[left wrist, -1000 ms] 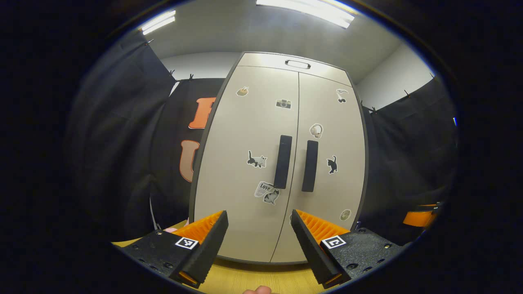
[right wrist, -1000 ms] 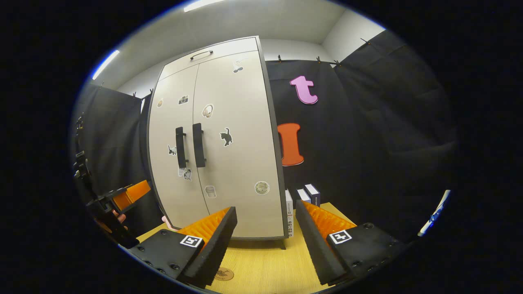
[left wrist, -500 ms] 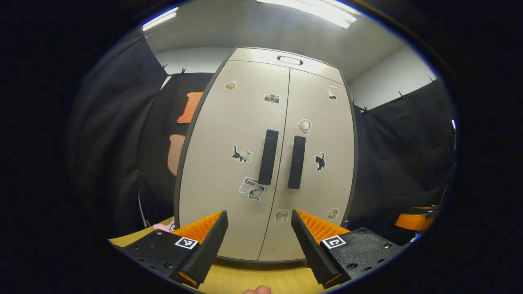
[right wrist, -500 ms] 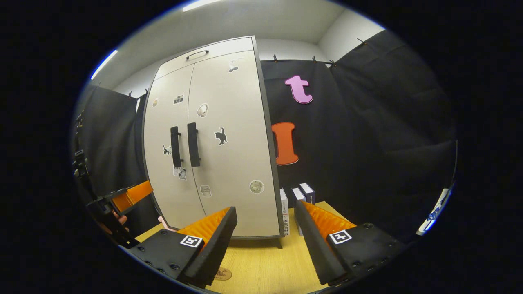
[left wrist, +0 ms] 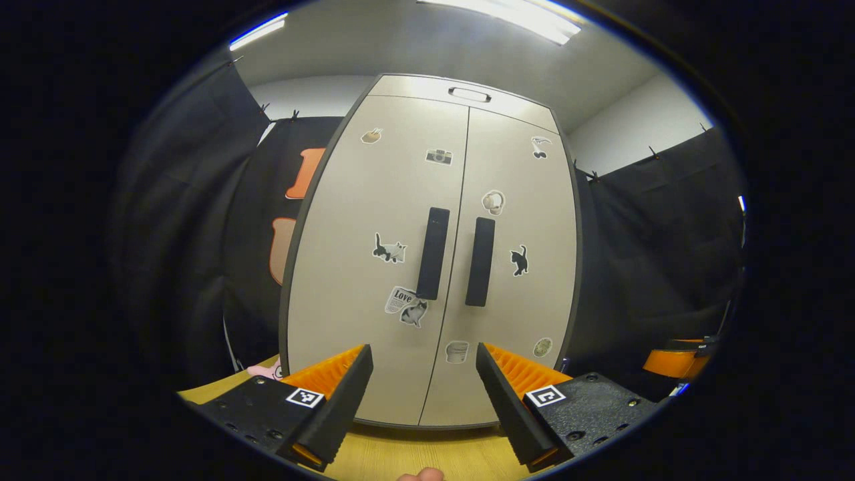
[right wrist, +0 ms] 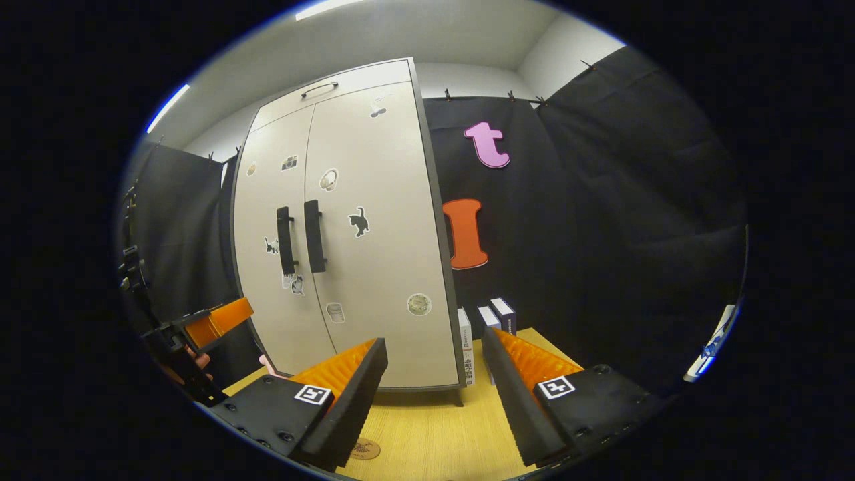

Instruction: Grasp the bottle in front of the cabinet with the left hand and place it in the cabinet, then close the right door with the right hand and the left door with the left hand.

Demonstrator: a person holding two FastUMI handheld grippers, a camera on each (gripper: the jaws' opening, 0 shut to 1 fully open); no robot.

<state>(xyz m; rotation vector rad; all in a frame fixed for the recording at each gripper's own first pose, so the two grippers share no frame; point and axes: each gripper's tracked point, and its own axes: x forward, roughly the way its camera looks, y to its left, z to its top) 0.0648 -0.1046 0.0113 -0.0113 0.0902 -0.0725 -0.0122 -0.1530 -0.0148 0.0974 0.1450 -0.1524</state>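
Seemingly at the close of the job, the cabinet [left wrist: 427, 254] stands on the wooden desk [right wrist: 427, 427] with both doors flush shut: the left door [left wrist: 361, 267] and the right door [left wrist: 521, 267] meet at a thin centre seam, their two dark handles [left wrist: 433, 252] side by side. From the left gripper view, the left gripper [left wrist: 423, 407] faces the cabinet squarely from low at 6 o'clock, jaws spread apart and holding nothing, clear of the door fronts. From the right gripper view, the right gripper [right wrist: 433, 407] sits off to the cabinet's right side, jaws likewise spread and empty, with the cabinet at about 11 o'clock and a few small boxes [right wrist: 491, 321] standing on the desk beside the cabinet's flank at 12 o'clock. That same view catches the left gripper farther off at 9 o'clock. The bottle cannot be seen on the desk in front of the cabinet; judging by the closed doors, it is most likely inside, though the pictures cannot confirm that. By this reading, placing and both door closings look done, and nothing of the task appears to remain beyond drawing the hands away
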